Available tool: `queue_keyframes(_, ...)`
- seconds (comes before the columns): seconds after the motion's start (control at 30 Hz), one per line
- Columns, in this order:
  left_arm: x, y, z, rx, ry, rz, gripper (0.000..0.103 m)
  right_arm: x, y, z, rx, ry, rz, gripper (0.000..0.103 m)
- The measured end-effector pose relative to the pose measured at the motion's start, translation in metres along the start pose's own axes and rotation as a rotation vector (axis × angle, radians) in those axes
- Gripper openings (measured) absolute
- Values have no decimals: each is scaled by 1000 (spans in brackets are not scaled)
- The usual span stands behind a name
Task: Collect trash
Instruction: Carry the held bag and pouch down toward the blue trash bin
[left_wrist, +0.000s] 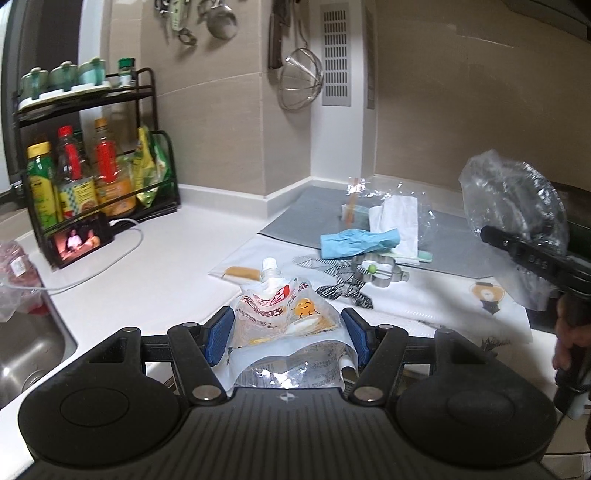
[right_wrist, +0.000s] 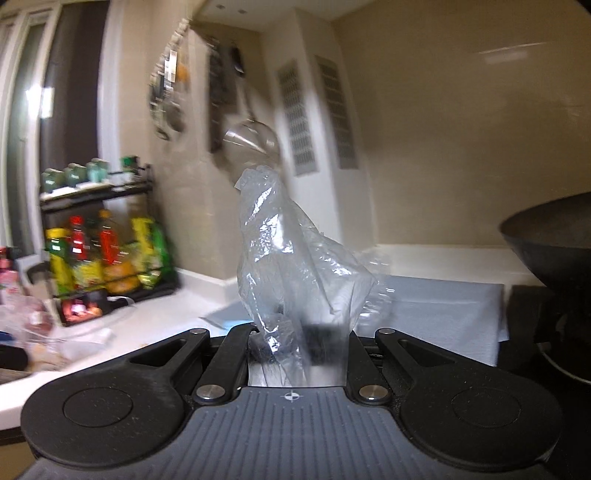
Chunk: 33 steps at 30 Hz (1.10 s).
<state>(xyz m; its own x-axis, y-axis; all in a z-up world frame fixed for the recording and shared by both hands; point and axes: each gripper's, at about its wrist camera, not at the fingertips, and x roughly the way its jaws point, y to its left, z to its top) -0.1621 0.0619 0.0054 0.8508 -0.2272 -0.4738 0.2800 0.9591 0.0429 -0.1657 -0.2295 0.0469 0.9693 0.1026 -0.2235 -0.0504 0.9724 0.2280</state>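
My left gripper (left_wrist: 287, 338) holds a printed spout pouch (left_wrist: 284, 314) with a white cap between its blue pads, just above the white counter (left_wrist: 166, 273). My right gripper (right_wrist: 299, 332) is shut on a crumpled clear plastic bag (right_wrist: 291, 251) and holds it up in the air; it shows in the left wrist view (left_wrist: 517, 254) at the right with the bag (left_wrist: 513, 199). More trash lies on the counter: a blue glove (left_wrist: 354, 240), white tissue (left_wrist: 399, 218), clear wrap (left_wrist: 369, 192), a striped wrapper (left_wrist: 347, 284) and a sausage-like piece in plastic (left_wrist: 242, 272).
A black spice rack (left_wrist: 92, 162) with bottles stands at the back left, a phone (left_wrist: 81, 242) with cable in front. A steel sink (left_wrist: 29, 354) is at the left. A grey mat (left_wrist: 325, 218) lies near the wall. A dark wok (right_wrist: 554, 240) sits at the right. A metal ring mould (left_wrist: 376, 271) lies nearby.
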Motion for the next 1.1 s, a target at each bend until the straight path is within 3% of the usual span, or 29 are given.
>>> queue_keyframes(0.2,-16,17,-17,-27,-6,11,68,-19,44,-5,-37,33,114,6)
queue_keyframes(0.5,-35,34,-43,-36,-8,46,68,-27,97,-33,-48,174,257,6)
queue_keyframes(0.83,-36,38,-70,-25,44,43,68,-25,125,-66,-54,311,295,6)
queue_keyframes(1.1,-27,33,-92,-19,92,28,68,-22,138,-89,-84,387,274,6)
